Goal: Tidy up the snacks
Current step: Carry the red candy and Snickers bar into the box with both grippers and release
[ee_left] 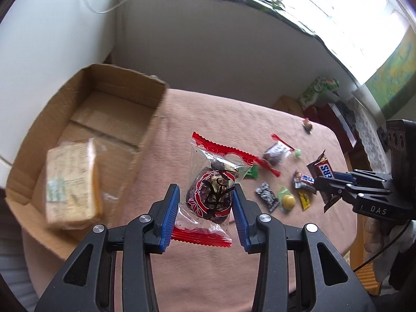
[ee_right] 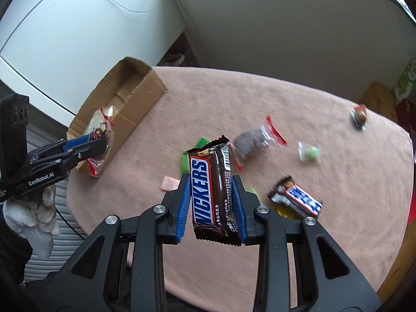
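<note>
snacks are in both grippers: the left gripper [ee_left: 205,208] pinches a clear-wrapped cake [ee_left: 210,195], the right gripper [ee_right: 212,208] pinches a snickers bar [ee_right: 212,192]. both are up off the pink cloth [ee_right: 312,117]. next, i think, carry them over the cardboard box [ee_left: 104,109] and let go.

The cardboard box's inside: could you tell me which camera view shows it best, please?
The left wrist view: the cardboard box opens toward the camera, showing its floor and a yellowish packet. The right wrist view shows the box smaller, partly behind the left gripper.
</note>
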`<state>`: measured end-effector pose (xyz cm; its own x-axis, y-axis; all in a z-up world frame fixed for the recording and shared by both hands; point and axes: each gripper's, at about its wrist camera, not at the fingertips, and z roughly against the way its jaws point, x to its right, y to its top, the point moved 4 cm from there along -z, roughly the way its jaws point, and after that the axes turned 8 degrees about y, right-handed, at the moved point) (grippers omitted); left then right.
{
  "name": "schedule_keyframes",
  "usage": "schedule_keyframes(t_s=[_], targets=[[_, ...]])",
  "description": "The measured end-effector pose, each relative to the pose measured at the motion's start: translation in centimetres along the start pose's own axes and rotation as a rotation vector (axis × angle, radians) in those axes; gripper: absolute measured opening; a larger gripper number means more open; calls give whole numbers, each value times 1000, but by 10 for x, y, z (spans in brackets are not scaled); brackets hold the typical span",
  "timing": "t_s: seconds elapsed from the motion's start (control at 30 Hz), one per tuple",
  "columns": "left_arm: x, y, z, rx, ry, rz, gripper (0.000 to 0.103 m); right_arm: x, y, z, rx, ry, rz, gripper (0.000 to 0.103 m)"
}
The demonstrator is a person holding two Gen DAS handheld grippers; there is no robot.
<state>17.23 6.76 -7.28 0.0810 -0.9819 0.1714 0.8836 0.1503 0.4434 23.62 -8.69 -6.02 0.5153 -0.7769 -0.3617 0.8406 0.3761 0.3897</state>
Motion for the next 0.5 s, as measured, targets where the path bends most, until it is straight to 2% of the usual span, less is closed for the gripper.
schedule_keyframes(t_s=[0.23,0.5], targets=[[-49,-5,15,34,78,132,39,-43,39,-24,-12,44,92,32],[-97,-12,22,48,150,225,39,-91,80,-59,-29,75,187,32]])
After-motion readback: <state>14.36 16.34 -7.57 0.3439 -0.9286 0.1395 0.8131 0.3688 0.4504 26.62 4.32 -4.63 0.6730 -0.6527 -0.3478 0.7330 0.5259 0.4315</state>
